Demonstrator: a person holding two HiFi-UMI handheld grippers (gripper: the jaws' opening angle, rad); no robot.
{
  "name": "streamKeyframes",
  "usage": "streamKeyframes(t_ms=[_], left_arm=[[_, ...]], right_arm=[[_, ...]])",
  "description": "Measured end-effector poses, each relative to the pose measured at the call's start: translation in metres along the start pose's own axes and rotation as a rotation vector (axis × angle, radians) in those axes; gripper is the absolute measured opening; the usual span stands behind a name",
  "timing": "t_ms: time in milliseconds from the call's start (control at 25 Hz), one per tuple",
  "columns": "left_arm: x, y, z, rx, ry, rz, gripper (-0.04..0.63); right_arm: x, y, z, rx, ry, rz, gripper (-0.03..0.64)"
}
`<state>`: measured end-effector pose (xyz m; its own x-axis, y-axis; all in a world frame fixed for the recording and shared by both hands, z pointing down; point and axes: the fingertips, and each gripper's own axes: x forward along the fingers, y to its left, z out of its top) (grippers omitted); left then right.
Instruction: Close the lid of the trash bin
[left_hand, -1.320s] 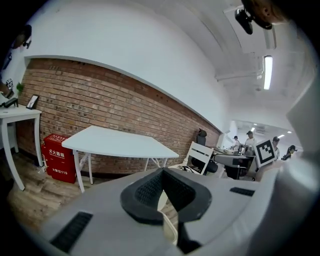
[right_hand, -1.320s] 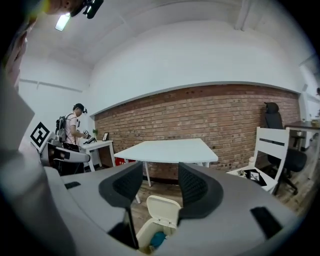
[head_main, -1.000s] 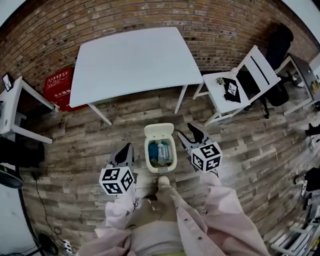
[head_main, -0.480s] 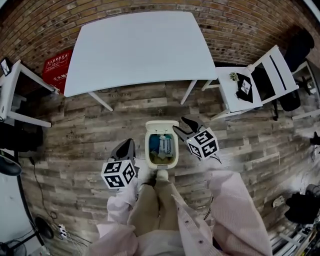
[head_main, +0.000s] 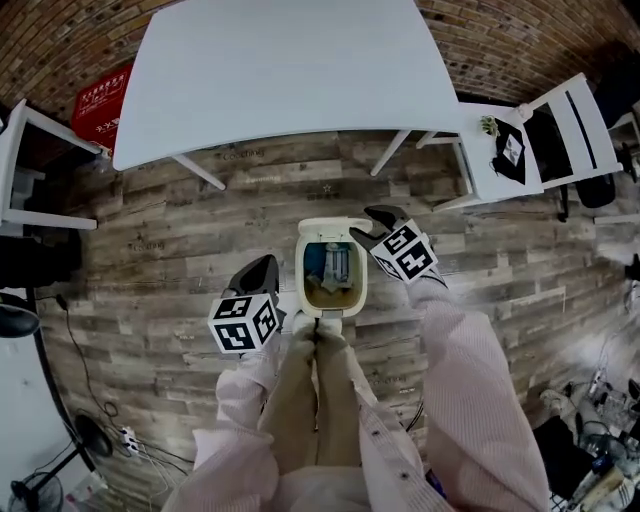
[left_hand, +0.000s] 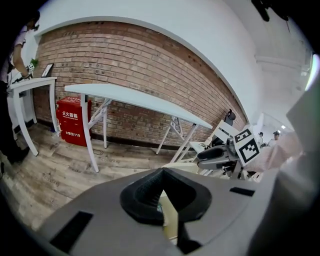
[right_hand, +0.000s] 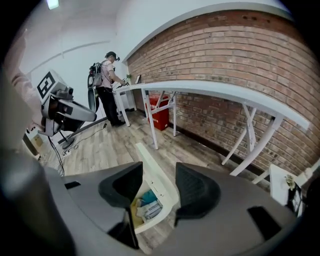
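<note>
Standing open on the wooden floor just ahead of the person's shoes, the trash bin (head_main: 303, 288) is showing its litter, and its lid (head_main: 330, 227) is rising upright from the far short end, toward the white table (head_main: 270, 70); the bin's long axis is running straight away from the person. The right gripper (head_main: 372, 226) is hovering at the lid's right corner with its jaws spread wide and gripping nothing. In the right gripper view the lid's upper edge is passing through the gap between them, though whether a pad is touching it is not clear. The left gripper (head_main: 262, 268) is hanging well off the bin's left side, its jaws drawn together on nothing. The right one is plainly nearer, and the lid is probably needing a push back toward the person to swing it down over the opening
</note>
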<state>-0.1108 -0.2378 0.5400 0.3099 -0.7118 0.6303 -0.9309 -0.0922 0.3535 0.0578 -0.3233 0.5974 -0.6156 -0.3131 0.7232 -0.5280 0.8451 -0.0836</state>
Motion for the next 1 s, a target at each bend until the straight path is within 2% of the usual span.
streamKeyframes(t_ms=[240, 400, 1000], left_arm=[[0.019, 0.006, -0.015, -0.002, 0.063, -0.018, -0.006], [0.027, 0.004, -0.021, -0.002, 0.086, -0.033, -0.006], [0.027, -0.004, -0.038, 0.016, 0.134, -0.087, -0.006]], right_arm=[[0.026, 0.000, -0.020, -0.064, 0.114, 0.041, 0.210], [0.032, 0.005, -0.023, -0.098, 0.150, 0.068, 0.210], [0.023, 0.031, -0.035, -0.073, 0.167, 0.087, 0.210]])
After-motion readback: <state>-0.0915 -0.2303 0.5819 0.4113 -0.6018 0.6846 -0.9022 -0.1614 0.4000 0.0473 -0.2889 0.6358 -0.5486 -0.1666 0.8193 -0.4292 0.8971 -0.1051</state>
